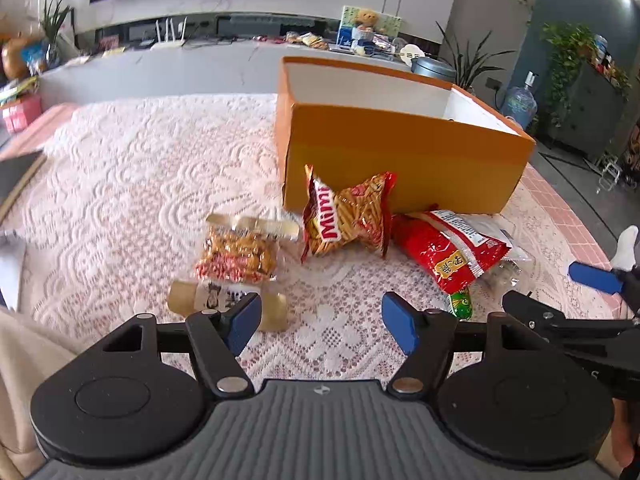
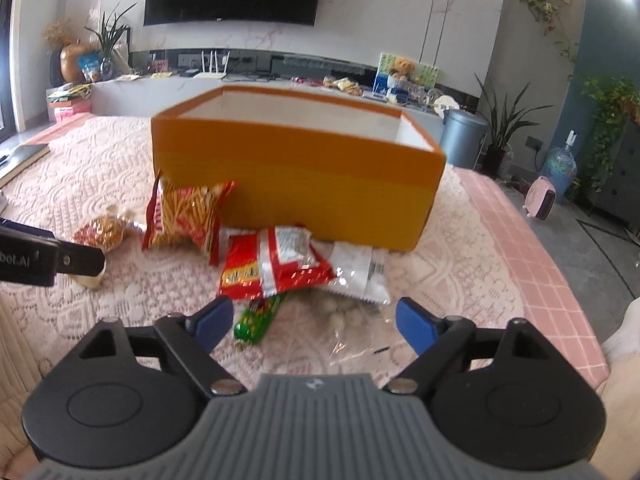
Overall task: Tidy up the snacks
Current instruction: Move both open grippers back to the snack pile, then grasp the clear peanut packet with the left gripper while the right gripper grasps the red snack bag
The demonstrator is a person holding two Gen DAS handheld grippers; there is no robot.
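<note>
An open orange box (image 1: pixel 400 160) (image 2: pixel 296 180) stands on the lace-covered table. In front of it lie a Mimi stick-snack bag (image 1: pixel 346 216) (image 2: pixel 186 216), a red packet (image 1: pixel 448 250) (image 2: pixel 276 264), a clear bag of orange snacks (image 1: pixel 236 254) (image 2: pixel 104 230), a gold-ended packet (image 1: pixel 224 304), a green packet (image 1: pixel 460 304) (image 2: pixel 256 320) and a clear bag of white balls (image 2: pixel 352 292). My left gripper (image 1: pixel 322 322) is open and empty, just short of the snacks. My right gripper (image 2: pixel 314 322) is open and empty over the green packet and the clear bag.
The pink lace cloth (image 1: pixel 140 184) covers the table, whose right edge (image 2: pixel 560 280) drops to the floor. A dark board (image 1: pixel 20 176) lies at the far left. The right gripper's fingers (image 1: pixel 592 276) show at the left view's right edge. A grey bin (image 2: pixel 464 136) stands behind the box.
</note>
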